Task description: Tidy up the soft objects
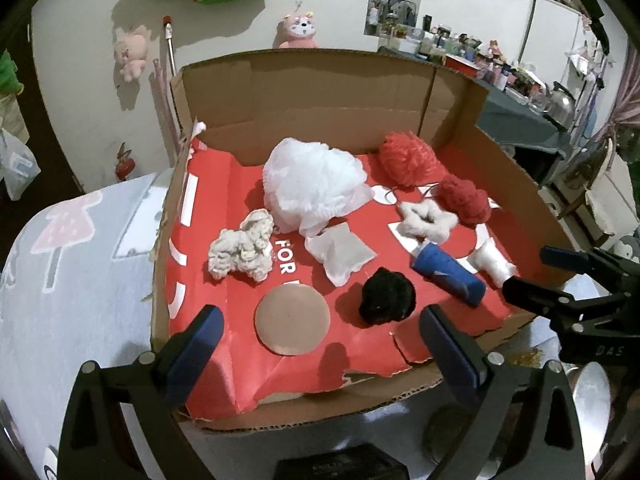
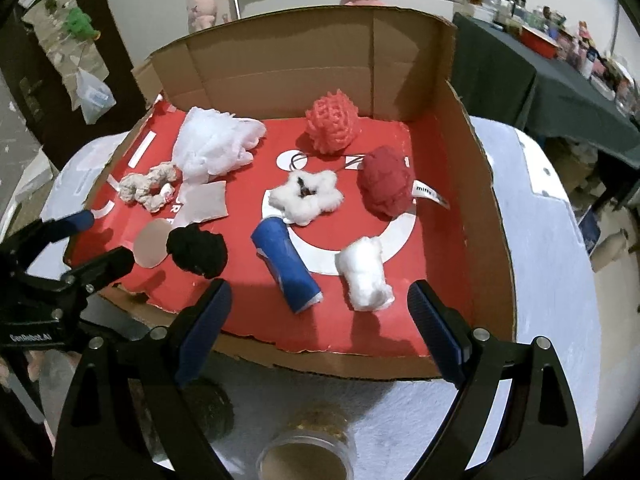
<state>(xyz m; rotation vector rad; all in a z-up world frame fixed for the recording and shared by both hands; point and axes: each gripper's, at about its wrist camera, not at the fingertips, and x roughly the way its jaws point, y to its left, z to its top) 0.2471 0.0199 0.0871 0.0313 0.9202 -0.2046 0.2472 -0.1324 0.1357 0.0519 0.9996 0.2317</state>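
I am holding my left gripper [image 1: 322, 344] and right gripper [image 2: 320, 320] wide and empty at the box's [image 2: 492, 216] near edge, choosing among the spread-out soft things.

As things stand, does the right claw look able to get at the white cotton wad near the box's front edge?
Probably yes. The right claw stands open and empty, pointing at the white cotton wad, which lies apart from the blue roll, with only bare red liner in front of it.
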